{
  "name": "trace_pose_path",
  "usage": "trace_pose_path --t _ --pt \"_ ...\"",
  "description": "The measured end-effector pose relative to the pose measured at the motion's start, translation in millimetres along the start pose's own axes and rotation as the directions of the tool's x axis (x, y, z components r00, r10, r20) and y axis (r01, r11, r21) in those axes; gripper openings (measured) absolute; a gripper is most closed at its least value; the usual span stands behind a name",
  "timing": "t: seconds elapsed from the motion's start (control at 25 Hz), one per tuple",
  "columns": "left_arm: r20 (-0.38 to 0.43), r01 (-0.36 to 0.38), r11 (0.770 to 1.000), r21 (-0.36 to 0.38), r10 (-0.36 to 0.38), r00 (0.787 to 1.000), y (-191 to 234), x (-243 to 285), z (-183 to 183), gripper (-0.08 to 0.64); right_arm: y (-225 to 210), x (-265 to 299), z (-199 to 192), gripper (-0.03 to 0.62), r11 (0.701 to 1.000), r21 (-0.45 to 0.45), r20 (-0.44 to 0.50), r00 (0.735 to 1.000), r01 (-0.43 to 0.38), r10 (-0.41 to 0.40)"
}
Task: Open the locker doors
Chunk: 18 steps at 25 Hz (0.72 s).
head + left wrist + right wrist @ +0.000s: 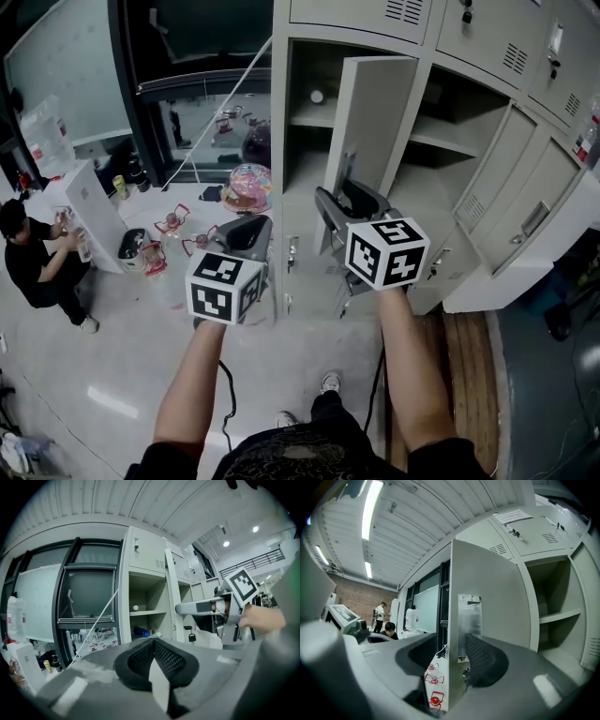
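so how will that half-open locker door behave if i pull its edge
The locker door is a thin flat metal sheet, so probably light and stiff. It already stands ajar, so it should swing freely. Its painted face looks smooth; the right tongs straddling its edge might slip.

Clutter on the pale floor
A crouching person in black is just left of the white box; red-trimmed jars and a colourful dome lie to its right.

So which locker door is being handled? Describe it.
Find the bank of pale grey metal lockers. In its leftmost column, under the shut top door, a tall grey door stands half open. Unlike the open doors further right, its edge sits between the right gripper's jaws.
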State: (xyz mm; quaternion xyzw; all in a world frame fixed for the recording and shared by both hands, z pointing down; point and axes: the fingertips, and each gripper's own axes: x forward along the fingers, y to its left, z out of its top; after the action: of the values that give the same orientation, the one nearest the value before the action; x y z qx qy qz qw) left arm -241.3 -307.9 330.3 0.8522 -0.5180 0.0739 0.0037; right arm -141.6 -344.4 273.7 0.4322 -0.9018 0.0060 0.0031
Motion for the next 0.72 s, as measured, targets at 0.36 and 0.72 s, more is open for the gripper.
trace_pose_path --t 0.36,0.72 --pt "0.014 0.019 1.0 0.0 -0.019 1.0 -17 5 10 0.0 -8 -21 1 0.179 1.0 -0.006 -0.003 1.0 0.021 -0.022" --pt "0.031 0.009 1.0 -0.012 -0.009 0.999 -46 18 21 0.001 -24 -49 0 0.158 0.999 -0.033 -0.017 1.0 -0.009 0.009"
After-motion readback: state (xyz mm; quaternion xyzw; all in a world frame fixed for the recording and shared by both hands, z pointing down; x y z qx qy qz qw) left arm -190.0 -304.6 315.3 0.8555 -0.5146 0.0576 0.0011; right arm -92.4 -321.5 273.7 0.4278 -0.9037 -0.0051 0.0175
